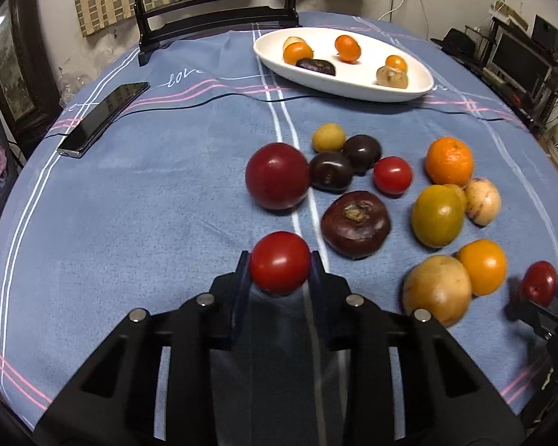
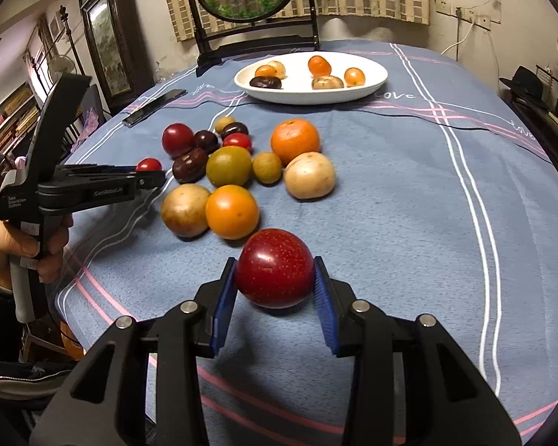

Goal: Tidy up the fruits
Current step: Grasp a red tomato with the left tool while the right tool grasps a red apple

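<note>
My left gripper (image 1: 280, 260) is shut on a small red tomato (image 1: 280, 262) above the blue tablecloth; it also shows in the right wrist view (image 2: 148, 171). My right gripper (image 2: 275, 275) is shut on a red speckled plum (image 2: 274, 267), seen at the right edge of the left wrist view (image 1: 539, 282). A loose pile of fruit lies mid-table: a big red plum (image 1: 277, 176), an orange (image 1: 449, 161), a dark mangosteen-like fruit (image 1: 355, 223), a green-yellow fruit (image 1: 437, 215). A white oval plate (image 1: 409, 91) at the back holds several fruits.
A black phone (image 1: 104, 119) lies at the left with a thin black cable (image 1: 223, 98) running across the cloth. A dark wooden stand (image 1: 219, 11) with a round screen is behind the plate. Shelves and clutter are off the right table edge.
</note>
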{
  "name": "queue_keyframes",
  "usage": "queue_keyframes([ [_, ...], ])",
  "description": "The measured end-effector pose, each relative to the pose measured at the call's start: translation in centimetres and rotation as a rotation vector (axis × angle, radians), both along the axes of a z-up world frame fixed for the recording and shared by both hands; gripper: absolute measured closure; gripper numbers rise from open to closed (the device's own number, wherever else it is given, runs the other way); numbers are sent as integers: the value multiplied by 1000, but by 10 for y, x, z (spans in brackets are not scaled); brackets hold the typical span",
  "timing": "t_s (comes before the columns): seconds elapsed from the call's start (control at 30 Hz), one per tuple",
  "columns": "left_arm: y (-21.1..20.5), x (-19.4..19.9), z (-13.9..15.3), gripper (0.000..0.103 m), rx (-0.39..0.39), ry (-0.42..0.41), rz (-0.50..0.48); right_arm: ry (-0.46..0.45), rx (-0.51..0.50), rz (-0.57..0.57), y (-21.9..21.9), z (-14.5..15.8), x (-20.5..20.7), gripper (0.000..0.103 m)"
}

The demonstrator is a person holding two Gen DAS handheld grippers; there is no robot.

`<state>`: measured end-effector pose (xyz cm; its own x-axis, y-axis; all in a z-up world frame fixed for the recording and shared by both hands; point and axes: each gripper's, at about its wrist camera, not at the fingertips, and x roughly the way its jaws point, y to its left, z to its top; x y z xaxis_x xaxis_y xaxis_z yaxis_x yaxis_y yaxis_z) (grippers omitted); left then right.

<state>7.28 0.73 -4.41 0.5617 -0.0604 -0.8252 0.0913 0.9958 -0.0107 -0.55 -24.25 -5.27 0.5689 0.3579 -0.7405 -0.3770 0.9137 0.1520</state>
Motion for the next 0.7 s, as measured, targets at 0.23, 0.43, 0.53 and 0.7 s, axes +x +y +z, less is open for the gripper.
queue_keyframes([
  [0.23, 0, -7, 40, 72, -70, -56, -55, -70, 26, -50, -24, 31, 14, 62],
  [0.43, -3, 19, 81, 72, -91, -109, -87, -159, 52, -57, -29, 70, 46, 62],
  [0.53, -9, 44, 97, 72, -72, -144, -88, -210, 45, -56, -23, 88, 71, 62],
  [0.7, -22, 101, 106, 72, -56, -152, -69, -243, 30, -56, -4, 94, 130, 62],
])
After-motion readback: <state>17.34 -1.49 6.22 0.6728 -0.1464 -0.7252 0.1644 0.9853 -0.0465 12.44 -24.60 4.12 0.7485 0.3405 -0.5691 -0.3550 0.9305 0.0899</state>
